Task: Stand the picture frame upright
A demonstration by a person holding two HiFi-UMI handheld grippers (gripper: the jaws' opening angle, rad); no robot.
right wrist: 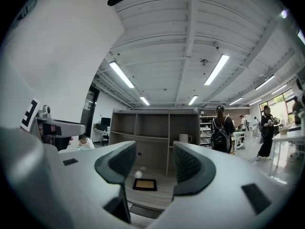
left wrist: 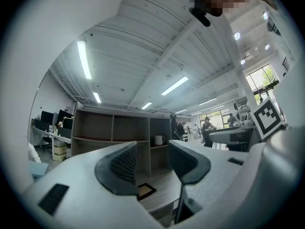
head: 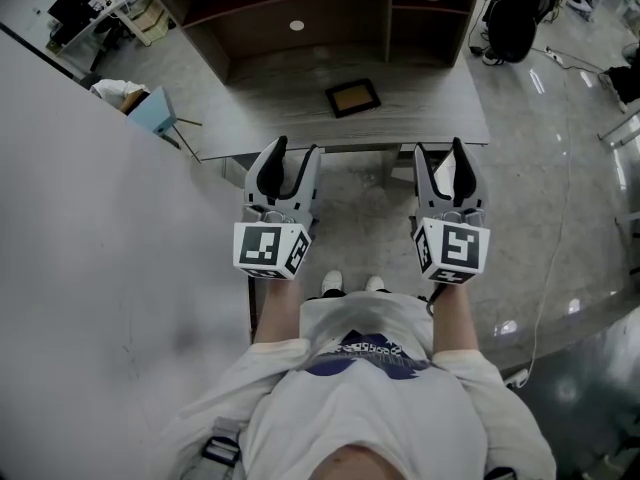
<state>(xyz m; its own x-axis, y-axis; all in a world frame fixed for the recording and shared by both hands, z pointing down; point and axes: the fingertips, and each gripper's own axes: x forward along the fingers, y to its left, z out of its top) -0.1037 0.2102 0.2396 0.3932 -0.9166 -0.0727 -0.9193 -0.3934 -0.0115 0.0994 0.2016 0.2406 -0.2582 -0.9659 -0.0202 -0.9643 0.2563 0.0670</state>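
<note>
The left gripper (head: 297,149) and the right gripper (head: 438,146) both hang released, jaws wide apart with nothing between the pads, their tips about at the near edge of the desk (head: 440,108). The picture frame (head: 353,97) lies flat ahead, between the two and touching neither. Bare desktop surrounds it, and the shelf unit (head: 300,13) rises just beyond.

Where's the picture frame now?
Head view: the dark-rimmed rectangular picture frame lies flat on the wooden desk, right of centre, in front of the shelf unit.
</note>
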